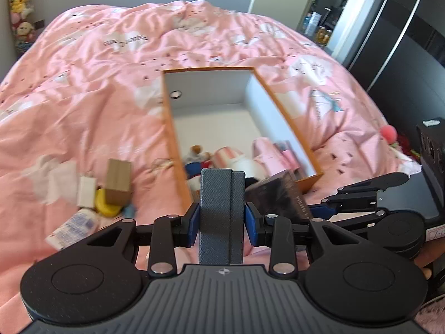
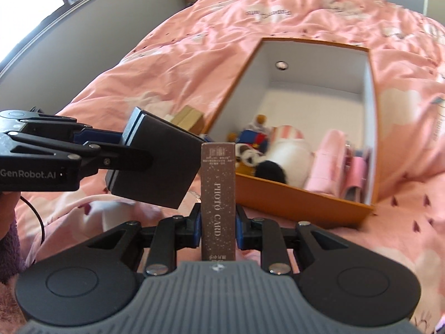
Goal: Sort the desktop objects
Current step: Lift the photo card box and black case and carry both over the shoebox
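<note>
A pink quilt (image 1: 91, 78) with white cloud prints, rumpled all over, covers the bed that serves as the work surface. On it sits an open orange box (image 2: 303, 197) with white inner walls; a plush toy (image 2: 281, 153), a small figure and pink items lie crowded at its near end. Left of the box a cardboard carton (image 1: 119, 186), a yellow object (image 1: 105, 204) and a white packet (image 1: 73, 226) lie loose on the quilt. The left gripper (image 1: 221, 220) is clamped on a grey box (image 1: 221, 217), held near the orange box's near corner. The right gripper (image 2: 218, 222) pinches a brown photo card box (image 2: 219, 194) upright, just before the orange box's front wall. Stuffed toys (image 1: 20, 5) hang by a grey wall; a dark wardrobe (image 1: 411, 44) stands to the right.
</note>
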A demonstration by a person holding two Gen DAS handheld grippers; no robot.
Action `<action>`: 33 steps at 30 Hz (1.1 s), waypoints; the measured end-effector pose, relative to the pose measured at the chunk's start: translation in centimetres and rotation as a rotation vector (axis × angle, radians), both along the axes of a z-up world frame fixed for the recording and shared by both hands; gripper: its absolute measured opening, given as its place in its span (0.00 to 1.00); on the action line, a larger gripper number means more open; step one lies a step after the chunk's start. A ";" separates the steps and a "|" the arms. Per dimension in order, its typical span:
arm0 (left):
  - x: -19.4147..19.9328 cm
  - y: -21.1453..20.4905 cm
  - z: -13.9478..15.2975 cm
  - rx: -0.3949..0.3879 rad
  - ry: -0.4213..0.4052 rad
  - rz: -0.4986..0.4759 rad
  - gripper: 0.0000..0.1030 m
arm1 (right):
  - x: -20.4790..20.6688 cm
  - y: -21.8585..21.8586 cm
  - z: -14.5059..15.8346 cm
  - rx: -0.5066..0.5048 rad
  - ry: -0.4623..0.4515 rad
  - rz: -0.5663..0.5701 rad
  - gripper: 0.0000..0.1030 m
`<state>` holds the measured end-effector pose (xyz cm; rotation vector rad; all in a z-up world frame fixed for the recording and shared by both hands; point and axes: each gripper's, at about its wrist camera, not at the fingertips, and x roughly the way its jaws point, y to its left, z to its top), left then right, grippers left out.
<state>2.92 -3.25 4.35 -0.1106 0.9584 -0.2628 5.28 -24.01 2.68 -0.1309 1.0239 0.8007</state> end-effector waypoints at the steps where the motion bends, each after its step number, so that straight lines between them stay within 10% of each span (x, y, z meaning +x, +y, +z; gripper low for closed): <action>1: 0.2 -0.4 0.0 -0.006 0.001 -0.008 0.38 | 0.1 -0.4 0.1 0.003 -0.002 -0.008 0.24; 20: 6.7 -2.5 1.0 -0.014 -0.025 -0.050 0.38 | 5.1 -1.7 2.5 0.055 -0.111 -0.105 0.24; 33: 14.7 -1.4 -1.6 0.039 0.043 0.023 0.38 | 13.0 1.1 -1.1 0.086 -0.058 -0.277 0.24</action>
